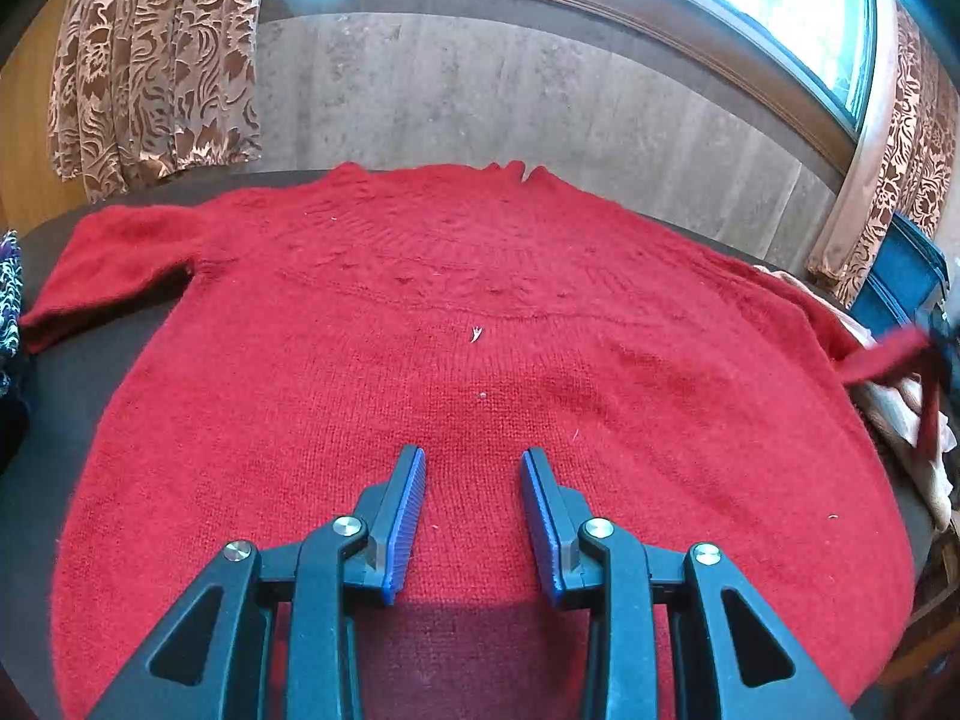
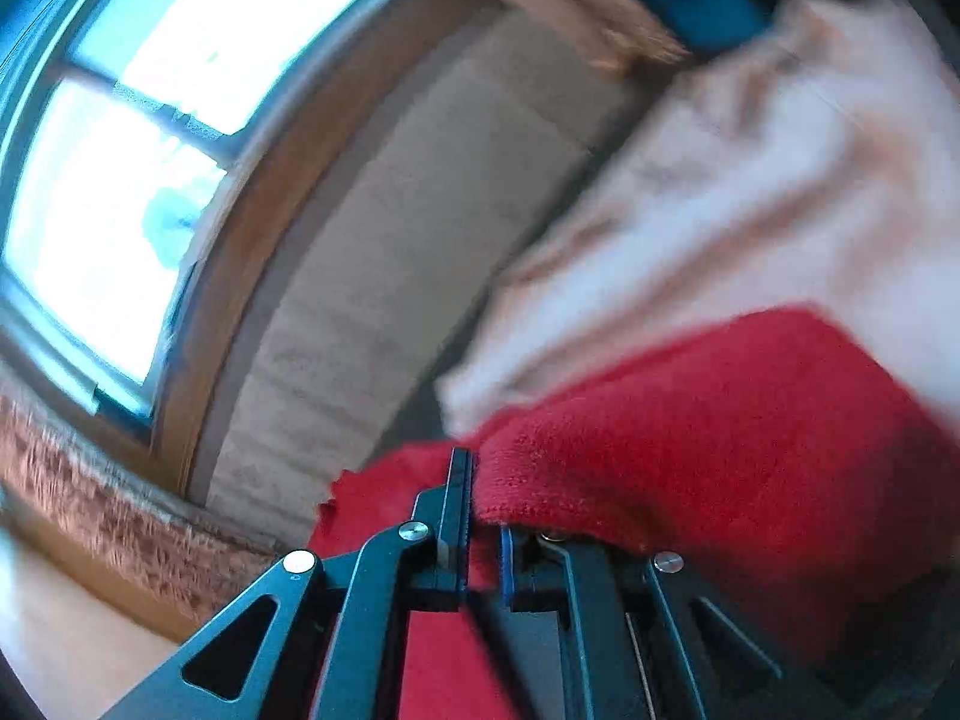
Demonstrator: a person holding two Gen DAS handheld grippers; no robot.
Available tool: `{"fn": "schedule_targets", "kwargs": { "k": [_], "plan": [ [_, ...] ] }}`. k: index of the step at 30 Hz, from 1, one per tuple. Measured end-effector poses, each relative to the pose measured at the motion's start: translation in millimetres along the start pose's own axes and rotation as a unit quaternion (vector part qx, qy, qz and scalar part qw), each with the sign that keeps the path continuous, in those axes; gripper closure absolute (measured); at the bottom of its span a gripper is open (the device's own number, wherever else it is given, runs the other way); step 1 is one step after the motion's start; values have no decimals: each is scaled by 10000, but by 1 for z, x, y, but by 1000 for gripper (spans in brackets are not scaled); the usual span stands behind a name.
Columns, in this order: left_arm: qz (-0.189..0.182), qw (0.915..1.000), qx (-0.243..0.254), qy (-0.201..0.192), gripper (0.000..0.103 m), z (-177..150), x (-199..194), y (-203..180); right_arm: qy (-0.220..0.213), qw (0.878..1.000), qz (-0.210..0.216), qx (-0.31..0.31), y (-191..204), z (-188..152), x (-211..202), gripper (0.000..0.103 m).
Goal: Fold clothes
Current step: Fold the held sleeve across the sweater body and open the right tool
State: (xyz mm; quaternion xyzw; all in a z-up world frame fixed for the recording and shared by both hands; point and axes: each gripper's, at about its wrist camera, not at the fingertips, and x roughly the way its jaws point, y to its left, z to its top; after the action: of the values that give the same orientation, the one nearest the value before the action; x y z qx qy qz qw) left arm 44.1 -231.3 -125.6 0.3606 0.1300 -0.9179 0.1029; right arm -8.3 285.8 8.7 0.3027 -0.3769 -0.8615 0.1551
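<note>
A red knitted sweater [image 1: 456, 324] lies spread flat on a dark table [image 1: 54, 384], neckline at the far edge and its left sleeve [image 1: 114, 264] stretched out. My left gripper [image 1: 474, 456] hovers over the lower middle of the body, open, with nothing between its blue pads. The right sleeve [image 1: 888, 354] is lifted off the table at the right edge and looks blurred. In the right wrist view my right gripper [image 2: 480, 468] is shut on that red sleeve [image 2: 690, 432], whose cloth drapes over the right finger.
A cream garment [image 2: 750, 192] lies crumpled at the table's right edge beside the sleeve. A blue case [image 1: 906, 276] stands behind it. Patterned curtains [image 1: 156, 60] flank a window [image 1: 780, 0]. A patterned cloth [image 1: 9, 300] shows at the left edge.
</note>
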Motion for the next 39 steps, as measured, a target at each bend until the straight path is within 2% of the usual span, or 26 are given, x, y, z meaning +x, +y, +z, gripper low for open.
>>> {"fn": "schedule_targets", "kwargs": {
  "k": [3,6,8,10,11,13,15,17,20,24,26,28,30,33,34,35,39],
  "plan": [
    [17,10000,16,1,70,0,1,-1,187,9962,348,-780,65,8,27,96],
    [13,10000,14,1,70,1,1,-1,532,9820,635,-1700,141,1,72,96],
    [6,10000,7,0,70,0,1,-1,992,9640,869,-2311,191,-22,118,96],
    [-2,10000,-4,-4,70,0,1,-1,1670,9361,1038,-2917,227,-60,157,91],
    [-8,10000,-10,-6,70,0,1,-1,1952,9236,1047,-3128,238,-79,172,91],
    [-16,10000,-30,-16,70,-1,0,-1,2312,9051,1010,-3422,250,-111,187,83],
    [-21,10000,-47,-26,70,-2,0,-1,2413,8971,1024,-3557,249,-132,188,58],
    [-19,10000,-55,-30,70,-2,0,-1,2427,8966,1115,-3532,248,-138,186,50],
    [-7,10000,-64,-32,70,-3,-1,-2,2407,8977,1279,-3463,243,-139,174,44],
    [15,10000,-49,-11,70,-3,-1,-4,2484,9051,1606,-3054,211,-143,151,33],
    [5,10000,-91,13,70,-3,0,-3,2597,8995,1627,-3115,195,-151,138,32],
    [-19,9999,-167,37,70,-3,-1,-1,2751,8887,1510,-3342,178,-167,129,32],
    [-76,9993,-346,107,70,-1,-1,2,2838,8801,1255,-3595,162,-183,129,31],
    [-178,9979,-571,252,70,3,-1,6,2745,8671,749,-4088,143,-204,136,31],
    [-198,9973,-651,293,70,4,-2,7,2643,8664,848,-4152,139,-206,135,30],
    [-209,9965,-743,333,70,4,-2,8,2576,8681,967,-4132,137,-206,133,24],
    [-250,9921,-1123,491,66,9,-1,8,2654,8665,1166,-4064,138,-206,135,14]
  ]
}}
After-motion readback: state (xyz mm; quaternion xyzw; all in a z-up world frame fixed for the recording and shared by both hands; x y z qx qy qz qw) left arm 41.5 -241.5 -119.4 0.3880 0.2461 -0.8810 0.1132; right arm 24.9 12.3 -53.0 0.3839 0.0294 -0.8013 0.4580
